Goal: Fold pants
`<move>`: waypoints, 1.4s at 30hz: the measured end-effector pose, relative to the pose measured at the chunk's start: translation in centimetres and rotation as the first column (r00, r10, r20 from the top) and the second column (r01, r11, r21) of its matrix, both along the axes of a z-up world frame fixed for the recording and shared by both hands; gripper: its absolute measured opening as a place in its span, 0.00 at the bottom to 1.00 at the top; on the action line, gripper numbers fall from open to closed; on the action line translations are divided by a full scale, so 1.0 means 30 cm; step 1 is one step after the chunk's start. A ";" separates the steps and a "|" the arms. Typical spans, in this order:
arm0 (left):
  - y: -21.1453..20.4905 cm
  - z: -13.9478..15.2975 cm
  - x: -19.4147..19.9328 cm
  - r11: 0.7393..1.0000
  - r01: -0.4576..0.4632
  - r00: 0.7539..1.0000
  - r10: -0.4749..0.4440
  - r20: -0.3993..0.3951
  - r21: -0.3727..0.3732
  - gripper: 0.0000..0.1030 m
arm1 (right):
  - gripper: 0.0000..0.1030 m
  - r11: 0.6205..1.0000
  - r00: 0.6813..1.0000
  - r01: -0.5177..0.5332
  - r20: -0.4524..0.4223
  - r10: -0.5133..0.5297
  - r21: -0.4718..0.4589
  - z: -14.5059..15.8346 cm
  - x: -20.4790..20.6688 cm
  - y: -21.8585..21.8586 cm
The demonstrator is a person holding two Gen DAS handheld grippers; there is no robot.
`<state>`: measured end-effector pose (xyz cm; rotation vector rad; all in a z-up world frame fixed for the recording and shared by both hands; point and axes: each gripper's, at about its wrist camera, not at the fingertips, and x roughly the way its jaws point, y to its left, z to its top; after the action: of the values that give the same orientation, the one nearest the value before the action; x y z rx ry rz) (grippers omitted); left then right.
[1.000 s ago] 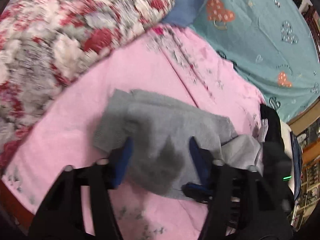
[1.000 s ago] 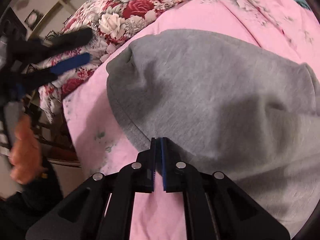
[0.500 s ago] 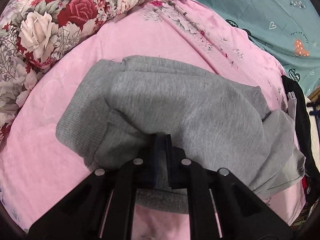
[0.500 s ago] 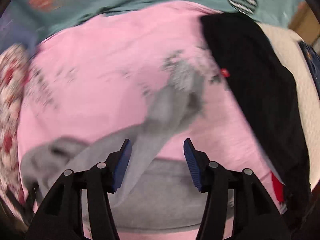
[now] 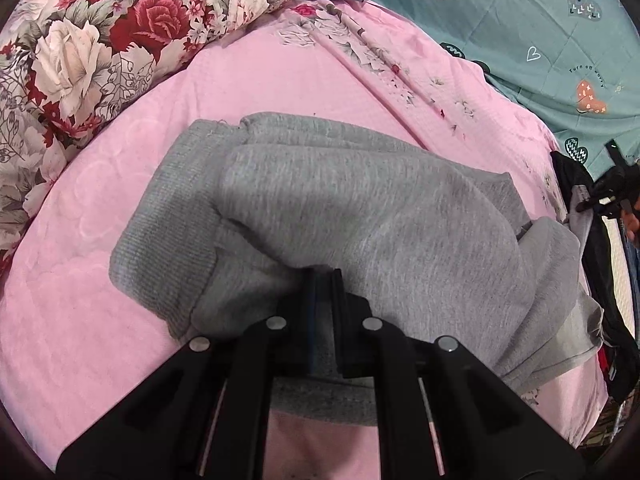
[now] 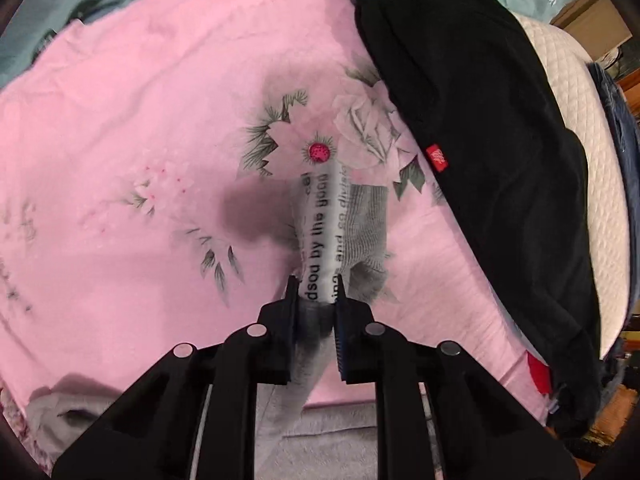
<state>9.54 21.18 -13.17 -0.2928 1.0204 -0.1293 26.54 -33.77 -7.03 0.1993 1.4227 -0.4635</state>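
**Grey pants pinched at both ends on the pink bedspread**

At the far left of the left wrist view, a floral quilt (image 5: 92, 52) in red and cream roses is bunched along the edge of the pink bedspread (image 5: 256, 80). The grey pants (image 5: 360, 208) lie in the middle of that spread, partly folded, with the ribbed waistband (image 5: 160, 248) turned toward the quilt. The left tool (image 5: 325, 280) is pressed nearly together on the near edge of the pants, with grey fabric caught between its blue pads. Further right lies a teal blanket (image 5: 520, 32) with heart prints, and at the right edge the right tool (image 5: 600, 200) shows small and dark beside a black garment (image 5: 600, 280).

In the right wrist view, the pink bedspread (image 6: 120, 140) with its flower print fills the left and centre. The right tool (image 6: 316, 300) has just been closing and pinches a pant leg end (image 6: 340, 232), where a white printed label sits beside the ribbed grey cuff. To the right the black garment (image 6: 480, 120), bearing a small red tag, lies on the spread, against a white quilted mattress (image 6: 580, 140).
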 end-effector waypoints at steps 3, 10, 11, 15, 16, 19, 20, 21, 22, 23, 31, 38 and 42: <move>-0.005 0.002 0.000 1.000 0.009 1.000 -0.009 -0.001 0.009 0.08 | 0.14 1.000 0.994 -0.007 0.108 0.004 0.026 0.128 -0.136 -0.052; 0.001 0.015 0.034 0.989 0.145 0.988 -0.144 -0.051 0.012 0.08 | 0.14 0.979 0.925 0.012 0.369 -0.088 0.203 0.373 -0.664 -0.215; 0.007 0.014 0.042 0.985 0.170 0.984 -0.170 -0.062 0.004 0.08 | 0.14 0.975 0.919 0.020 0.381 -0.105 0.220 0.352 -0.732 -0.231; 0.024 0.011 0.067 0.968 0.249 0.962 -0.251 -0.107 -0.033 0.08 | 0.14 0.953 0.905 0.044 0.391 -0.164 0.299 0.118 -0.950 -0.309; 0.026 0.010 0.072 0.965 0.258 0.958 -0.261 -0.116 -0.038 0.08 | 0.14 0.946 0.906 0.056 0.382 -0.183 0.321 0.045 -0.968 -0.333; 0.027 0.011 0.084 0.964 0.260 0.953 -0.264 -0.151 -0.049 0.08 | 0.15 0.893 0.893 0.104 0.355 -0.278 0.437 -0.146 -1.052 -0.384; 0.026 0.015 0.082 0.967 0.249 0.954 -0.253 -0.158 -0.045 0.08 | 0.16 0.884 0.877 0.093 0.383 -0.291 0.458 -0.156 -1.072 -0.393; 0.023 0.022 0.077 0.970 0.239 0.957 -0.242 -0.159 -0.033 0.08 | 0.22 0.880 0.869 0.079 0.400 -0.291 0.468 -0.150 -1.083 -0.395; 0.018 0.032 0.067 0.973 0.231 0.961 -0.230 -0.156 -0.012 0.08 | 0.36 0.882 0.869 0.069 0.406 -0.284 0.467 -0.142 -1.096 -0.398; 0.011 0.043 0.056 0.975 0.223 0.964 -0.219 -0.149 0.011 0.09 | 0.44 0.891 0.875 0.079 0.398 -0.277 0.446 -0.130 -1.108 -0.401; -0.159 0.182 -0.055 0.963 0.267 0.963 -0.267 -0.025 0.023 0.30 | 0.50 0.989 0.877 0.099 0.459 -0.140 0.112 0.082 -1.164 -0.369; -0.415 0.097 -0.033 0.917 0.391 0.918 -0.395 -0.040 -0.071 0.38 | 0.50 0.910 0.807 -0.366 0.554 0.206 0.195 0.200 -0.854 0.001; -0.417 0.013 -0.029 0.924 0.373 0.922 -0.380 -0.078 -0.085 0.36 | 0.50 0.737 0.724 -0.633 0.519 0.454 0.238 0.128 -0.603 0.360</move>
<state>8.68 8.68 -12.78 -0.1623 1.1587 -0.5052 8.46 -22.98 -3.19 0.1750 1.0449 0.3787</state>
